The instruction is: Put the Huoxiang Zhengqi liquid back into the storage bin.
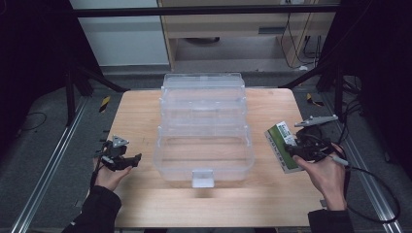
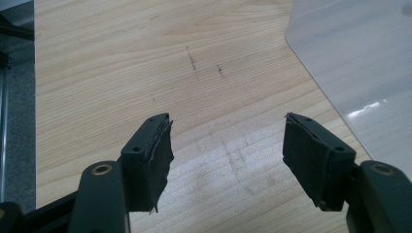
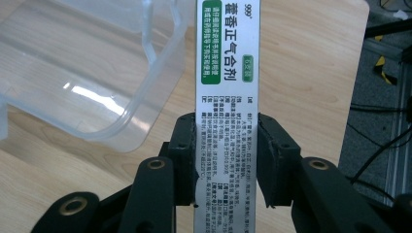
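Gripping the flat green-and-white cardboard medicine box point(image 3: 227, 97) across its narrow faces, the right gripper point(image 1: 302, 145) held it near the wooden table's point(image 1: 272, 194) right edge, long axis running away from the jaws; the clear plastic storage bin point(image 1: 204, 131) lay leftward at the centre, while the left gripper point(image 2: 228, 145) gaped empty beyond.

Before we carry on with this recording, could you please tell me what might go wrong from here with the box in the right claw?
1. The right claw grips the green-and-white medicine box by its narrow sides near one end, so the long free end could swing or slip out.
2. The clear storage bin sits close beside it; the box could catch the bin's rim on the way in.
3. The left claw stands open on the table, not steadying the bin, which could slide if bumped.
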`<state>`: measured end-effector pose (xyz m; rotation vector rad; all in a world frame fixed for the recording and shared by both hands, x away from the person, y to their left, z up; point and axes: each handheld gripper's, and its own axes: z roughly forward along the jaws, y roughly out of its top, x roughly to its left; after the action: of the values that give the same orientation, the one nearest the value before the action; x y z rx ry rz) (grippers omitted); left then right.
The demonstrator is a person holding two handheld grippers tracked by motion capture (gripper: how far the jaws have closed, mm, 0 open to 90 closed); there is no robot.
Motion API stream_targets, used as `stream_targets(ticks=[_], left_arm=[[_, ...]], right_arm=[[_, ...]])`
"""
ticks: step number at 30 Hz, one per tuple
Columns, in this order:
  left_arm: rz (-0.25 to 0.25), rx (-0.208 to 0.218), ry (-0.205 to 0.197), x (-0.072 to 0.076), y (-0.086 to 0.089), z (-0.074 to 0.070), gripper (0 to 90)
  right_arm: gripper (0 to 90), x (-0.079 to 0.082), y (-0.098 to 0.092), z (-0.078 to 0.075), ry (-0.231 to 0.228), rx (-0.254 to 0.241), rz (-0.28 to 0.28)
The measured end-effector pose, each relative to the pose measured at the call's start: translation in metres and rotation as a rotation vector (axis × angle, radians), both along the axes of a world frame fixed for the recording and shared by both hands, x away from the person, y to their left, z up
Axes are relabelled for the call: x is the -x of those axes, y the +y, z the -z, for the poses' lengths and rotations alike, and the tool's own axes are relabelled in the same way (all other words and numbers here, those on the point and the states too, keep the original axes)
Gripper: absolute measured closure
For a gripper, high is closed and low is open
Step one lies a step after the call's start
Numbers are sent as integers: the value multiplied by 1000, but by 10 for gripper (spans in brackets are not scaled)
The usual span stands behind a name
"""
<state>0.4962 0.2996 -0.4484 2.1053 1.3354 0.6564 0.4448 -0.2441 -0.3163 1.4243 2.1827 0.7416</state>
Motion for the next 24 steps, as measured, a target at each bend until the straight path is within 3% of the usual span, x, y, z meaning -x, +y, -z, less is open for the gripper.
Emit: stream_targets(ticks=[11,17,24], left_arm=[[-6,-5,3,-1,0,1,354],[-10,-1,1,0,1,0,355],[-8,-1,1,0,1,0,348]], right_arm=[[638,-2,6,-23,-86,-25,-39],[638,-5,17,-35,-131,-33,-90],[639,-11,33,-46,-152,-47,-165]])
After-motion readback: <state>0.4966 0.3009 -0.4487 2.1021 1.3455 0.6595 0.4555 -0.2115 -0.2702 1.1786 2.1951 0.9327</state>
